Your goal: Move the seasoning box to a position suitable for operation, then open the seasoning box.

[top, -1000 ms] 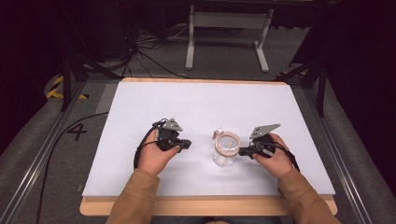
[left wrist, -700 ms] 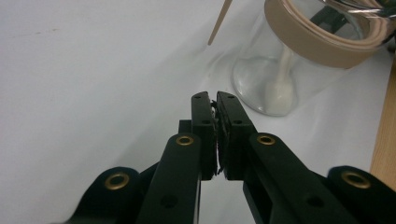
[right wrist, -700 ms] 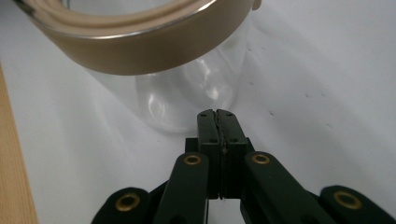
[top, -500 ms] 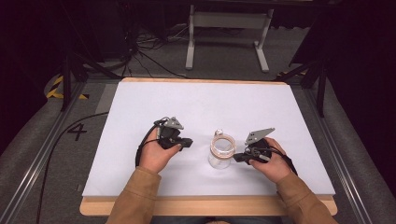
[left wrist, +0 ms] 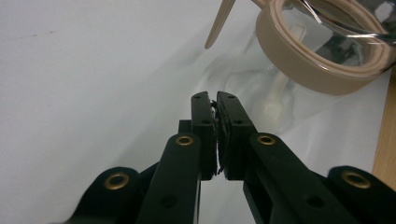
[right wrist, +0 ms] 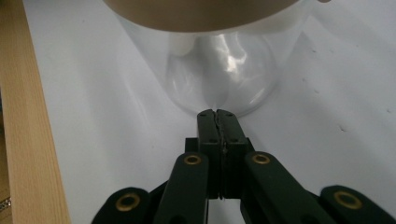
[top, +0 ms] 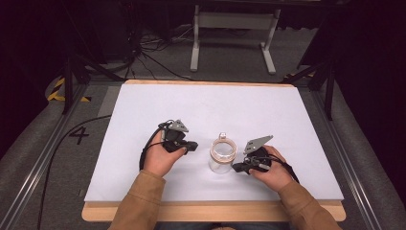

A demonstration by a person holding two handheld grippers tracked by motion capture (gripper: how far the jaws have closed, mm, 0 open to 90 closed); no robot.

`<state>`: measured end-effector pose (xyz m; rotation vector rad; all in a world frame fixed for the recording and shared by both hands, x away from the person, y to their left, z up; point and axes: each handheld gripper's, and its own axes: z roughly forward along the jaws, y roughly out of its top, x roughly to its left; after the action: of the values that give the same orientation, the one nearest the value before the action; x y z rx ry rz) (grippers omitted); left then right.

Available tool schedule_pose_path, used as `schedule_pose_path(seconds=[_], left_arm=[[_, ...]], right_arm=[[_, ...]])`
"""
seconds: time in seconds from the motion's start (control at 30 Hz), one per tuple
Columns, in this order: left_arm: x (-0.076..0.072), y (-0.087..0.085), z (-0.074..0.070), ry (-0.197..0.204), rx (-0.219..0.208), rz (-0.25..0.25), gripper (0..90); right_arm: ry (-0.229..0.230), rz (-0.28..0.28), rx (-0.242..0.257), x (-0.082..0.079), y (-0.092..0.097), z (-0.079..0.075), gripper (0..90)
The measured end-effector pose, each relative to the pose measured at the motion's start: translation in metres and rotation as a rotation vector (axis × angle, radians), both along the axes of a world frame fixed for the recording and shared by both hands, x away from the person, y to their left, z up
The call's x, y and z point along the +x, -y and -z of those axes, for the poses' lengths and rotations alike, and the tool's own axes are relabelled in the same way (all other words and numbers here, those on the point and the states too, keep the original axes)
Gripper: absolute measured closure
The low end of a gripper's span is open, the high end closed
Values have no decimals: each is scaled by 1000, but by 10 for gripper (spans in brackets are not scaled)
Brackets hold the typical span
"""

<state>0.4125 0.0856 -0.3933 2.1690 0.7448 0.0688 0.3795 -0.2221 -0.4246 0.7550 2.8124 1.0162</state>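
Where the white tabletop [top: 201, 115] nears the person's edge, a clear glass jar [top: 222, 160] stands upright, roughly midway between the two hands. Its mouth is ringed by a beige band [top: 223, 150], and a small pale tab [top: 223, 136] sticks up at the far side of that rim. Seen from the left gripper view, the jar [left wrist: 299, 100] sits up and to the right of the jaws, its beige band [left wrist: 322, 60] tilted across the corner and a slim beige strip [left wrist: 219, 23] slanting above it. From the right gripper view, the jar's rounded glass body [right wrist: 224, 70] rises directly ahead, and the jaw tips appear to reach its base, though whether they touch it cannot be told. The left gripper [top: 191, 146] lies just to the jar's left, pointing toward it with a gap between; its jaws are closed together with nothing held. The right gripper [top: 238, 167] sits low at the jar's right side, its jaws also pressed together and empty. Each gripper carries a grey three-cornered plate on top, and a black cable trails from each. The person's forearms in tan sleeves [top: 143, 201] enter from the bottom. A light wooden board [top: 215, 211] edges the tabletop at the near side. Beyond the tabletop, grey carpeted floor [top: 230, 48] holds cables and a metal stand [top: 234, 28].
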Motion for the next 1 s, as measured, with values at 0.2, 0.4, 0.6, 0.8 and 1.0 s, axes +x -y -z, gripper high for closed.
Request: schedule_pose_path(seconds=[0.2, 0.4, 0.6, 0.8, 1.0], left_arm=[[2, 2, -7, 17, -14, 12, 866], [3, 10, -23, 63, -66, 36, 863], [6, 25, -32, 103, -128, 22, 868], [14, 37, -34, 113, -185, 46, 861], [24, 50, -29, 102, -216, 75, 865]], right_arm=[[9, 19, 42, -2, 9, -8, 900], [28, 76, 80, -7, 31, -18, 900], [39, 131, 99, -15, 48, -21, 900], [44, 136, 120, -26, 51, -20, 900], [56, 122, 146, -37, 44, -20, 900]])
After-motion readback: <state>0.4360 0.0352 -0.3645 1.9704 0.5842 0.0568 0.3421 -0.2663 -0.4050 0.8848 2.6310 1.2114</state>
